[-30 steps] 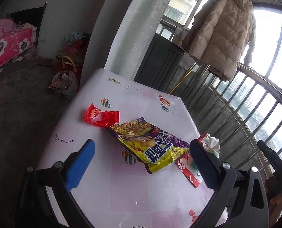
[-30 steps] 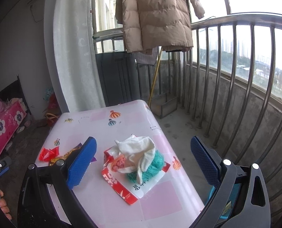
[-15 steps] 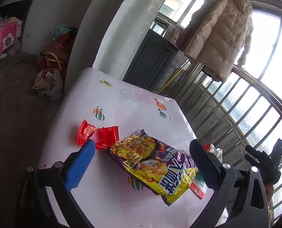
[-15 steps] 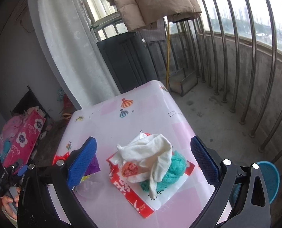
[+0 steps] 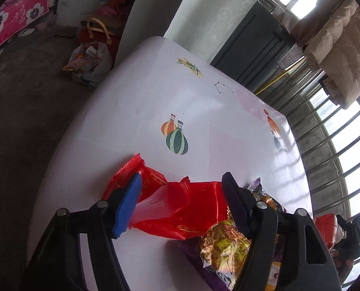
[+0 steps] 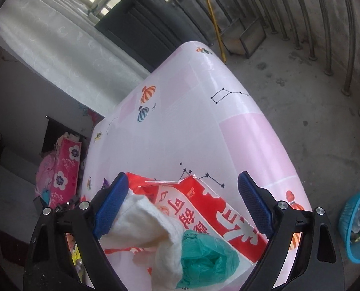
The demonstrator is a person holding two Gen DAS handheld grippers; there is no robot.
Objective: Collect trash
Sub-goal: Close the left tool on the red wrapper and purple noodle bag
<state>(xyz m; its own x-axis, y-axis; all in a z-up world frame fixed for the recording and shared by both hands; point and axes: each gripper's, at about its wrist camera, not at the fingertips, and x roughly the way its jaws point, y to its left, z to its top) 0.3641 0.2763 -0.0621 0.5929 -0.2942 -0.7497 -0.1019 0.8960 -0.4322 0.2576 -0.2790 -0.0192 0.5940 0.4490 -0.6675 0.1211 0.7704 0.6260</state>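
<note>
The left claw (image 5: 180,194) hung low over the surface (image 5: 136,101) with its jaws set wide, one to each side of the red wrappers (image 5: 180,206). Its blue pad (image 5: 127,203) lay against the clear inner flap of the torn wrapper, while the dark finger on the other side met the wrapper's far edge; nothing was pinched between them. Just beside the red wrappers, partly under that dark finger, lay the yellow and purple snack bag (image 5: 223,247). Past the wrappers, farther out on the surface, sat a printed pair of balloons (image 5: 175,134). Beyond the surface's far edge a puffy beige coat (image 5: 337,48) hung by the window bars.

The right claw (image 6: 182,203) was also spread wide, straddling the red and white packet (image 6: 204,208) that lay flat on the surface (image 6: 180,121). On the near end of that packet rested a crumpled white tissue (image 6: 150,228), touching the claw's blue pad (image 6: 109,206), and against the tissue sat a wad of green plastic (image 6: 204,259). The packet was between the jaws but not squeezed. Off the surface, on the concrete floor (image 6: 301,84) beside the packet's side, stood a blue basket (image 6: 356,223) with some litter inside. Farther off leaned a yellow-handled dustpan (image 6: 247,36).
</note>
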